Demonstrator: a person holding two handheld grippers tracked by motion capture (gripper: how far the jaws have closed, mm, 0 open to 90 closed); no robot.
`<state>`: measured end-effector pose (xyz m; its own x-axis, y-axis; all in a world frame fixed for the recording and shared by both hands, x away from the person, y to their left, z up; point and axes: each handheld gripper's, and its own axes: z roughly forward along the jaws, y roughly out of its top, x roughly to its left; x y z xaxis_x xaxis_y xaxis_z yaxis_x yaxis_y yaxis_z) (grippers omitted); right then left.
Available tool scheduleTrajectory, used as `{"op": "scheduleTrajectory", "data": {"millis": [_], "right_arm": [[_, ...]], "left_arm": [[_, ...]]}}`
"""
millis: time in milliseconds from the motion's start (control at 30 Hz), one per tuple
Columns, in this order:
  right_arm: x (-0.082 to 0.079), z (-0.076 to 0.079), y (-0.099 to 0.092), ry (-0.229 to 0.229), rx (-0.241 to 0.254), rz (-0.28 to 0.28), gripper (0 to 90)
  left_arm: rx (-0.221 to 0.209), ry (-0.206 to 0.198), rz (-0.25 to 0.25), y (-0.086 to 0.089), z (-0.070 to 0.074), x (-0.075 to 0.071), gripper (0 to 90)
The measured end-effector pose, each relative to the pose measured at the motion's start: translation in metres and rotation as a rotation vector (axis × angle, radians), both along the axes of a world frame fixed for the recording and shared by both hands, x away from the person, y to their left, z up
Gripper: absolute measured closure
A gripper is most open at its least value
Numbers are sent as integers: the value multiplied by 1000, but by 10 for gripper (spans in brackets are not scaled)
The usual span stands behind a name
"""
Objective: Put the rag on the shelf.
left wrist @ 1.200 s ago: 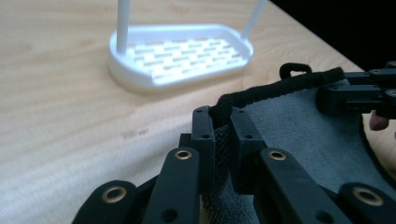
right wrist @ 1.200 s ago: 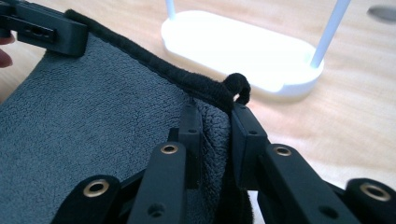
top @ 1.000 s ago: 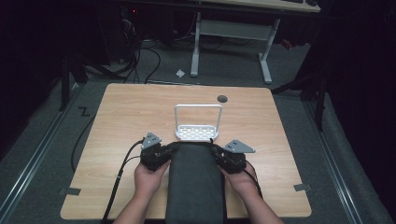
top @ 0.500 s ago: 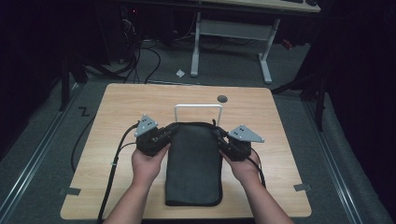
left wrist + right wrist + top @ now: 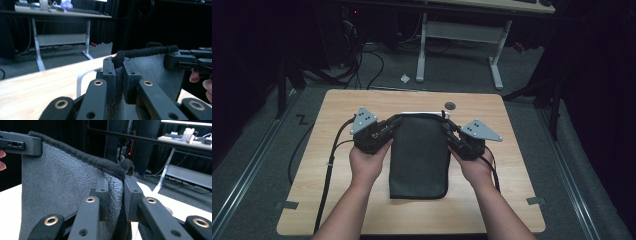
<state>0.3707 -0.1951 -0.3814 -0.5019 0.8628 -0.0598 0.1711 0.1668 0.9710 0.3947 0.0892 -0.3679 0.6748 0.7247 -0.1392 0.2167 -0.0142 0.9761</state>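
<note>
A dark grey towel [image 5: 419, 155] lies lengthwise down the middle of the wooden table [image 5: 337, 107]. My left gripper [image 5: 391, 123] is shut on its far left corner and my right gripper [image 5: 447, 128] is shut on its far right corner. The far hem is lifted taut between them. In the left gripper view the jaws [image 5: 119, 75] pinch the towel's hem [image 5: 150, 51], with the right gripper [image 5: 175, 61] farther off. In the right gripper view the jaws [image 5: 115, 192] clamp the towel [image 5: 57, 182]. A white wire rack [image 5: 419, 113] peeks out just beyond the hem, mostly hidden.
A small black round disc [image 5: 450, 105] sits on the table behind the rack. Beyond the table's far edge stand a white desk frame [image 5: 422, 50] and floor cables [image 5: 362, 60]. Bare tabletop lies on both sides of the towel.
Both grippers moved away from the person and slightly apart, carrying the towel's far edge forward. The white rack, plainly visible before, is now nearly covered.
</note>
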Motion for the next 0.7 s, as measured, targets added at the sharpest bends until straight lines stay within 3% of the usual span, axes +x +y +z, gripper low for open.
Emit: {"op": "scheduleTrajectory", "data": {"millis": [400, 700], "right_arm": [[2, 33, 0, -76, 17, -7, 770], [7, 42, -2, -86, 21, -13, 770]], "left_arm": [[-9, -70, 5, -1, 33, 3, 827], [-8, -77, 4, -4, 38, 7, 829]]}}
